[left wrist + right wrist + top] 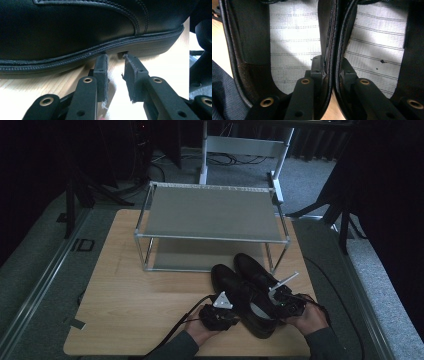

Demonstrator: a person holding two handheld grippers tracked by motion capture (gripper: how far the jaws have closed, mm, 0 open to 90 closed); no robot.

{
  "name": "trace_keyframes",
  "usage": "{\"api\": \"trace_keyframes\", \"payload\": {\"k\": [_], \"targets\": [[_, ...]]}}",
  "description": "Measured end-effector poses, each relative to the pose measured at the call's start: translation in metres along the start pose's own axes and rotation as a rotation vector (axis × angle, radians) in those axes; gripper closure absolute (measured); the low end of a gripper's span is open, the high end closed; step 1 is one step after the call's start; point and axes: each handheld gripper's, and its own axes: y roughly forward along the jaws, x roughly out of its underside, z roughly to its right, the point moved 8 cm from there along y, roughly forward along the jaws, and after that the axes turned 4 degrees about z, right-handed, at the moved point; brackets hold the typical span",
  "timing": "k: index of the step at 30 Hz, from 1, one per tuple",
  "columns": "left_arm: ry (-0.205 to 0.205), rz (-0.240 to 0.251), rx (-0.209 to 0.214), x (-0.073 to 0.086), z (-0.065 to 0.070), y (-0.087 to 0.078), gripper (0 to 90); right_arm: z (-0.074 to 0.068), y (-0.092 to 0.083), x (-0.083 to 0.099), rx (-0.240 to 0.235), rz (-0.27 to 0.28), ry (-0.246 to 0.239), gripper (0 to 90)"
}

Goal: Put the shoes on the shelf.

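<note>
Pair of black leather shoes [247,292] sits on the wooden counter [130,295] before the empty metal shoe rack [210,222]. Right tool [329,67] clamps both inner collars together; left tool [115,71] released beside the sole. Racking not started.

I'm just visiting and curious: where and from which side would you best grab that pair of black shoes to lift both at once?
Probably the two inner collar walls, pressed together, coming from above at the heel end. The shoes stand side by side with openings up and inner edges touching, so one jaw fits inside each shoe. The right gripper already pinches them that way; the left gripper waits open beside a sole.
</note>
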Motion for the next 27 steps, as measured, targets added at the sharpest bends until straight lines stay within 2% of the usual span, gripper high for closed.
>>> {"api": "trace_keyframes", "payload": {"k": [7,16,21,24,27], "targets": [[-0.001,-0.003,0.001,0.001,0.001,0.000,72.5,-0.001,-0.001,0.000,0.018,0.110,0.023,79.5],[-0.008,0.009,-0.005,0.000,-0.002,-0.004,73.7,-0.004,-0.001,0.002,-0.001,0.144,0.047,80.5],[-0.016,0.024,-0.028,-0.003,-0.007,-0.009,73.8,-0.007,-0.001,0.000,-0.014,0.179,0.064,80.4],[-0.026,0.024,-0.046,-0.003,-0.012,-0.011,73.9,-0.009,-0.001,-0.005,-0.011,0.195,0.062,80.3],[-0.029,0.023,-0.060,-0.002,-0.016,-0.014,73.8,-0.013,0.000,-0.012,0.016,0.215,0.047,80.2]]}}
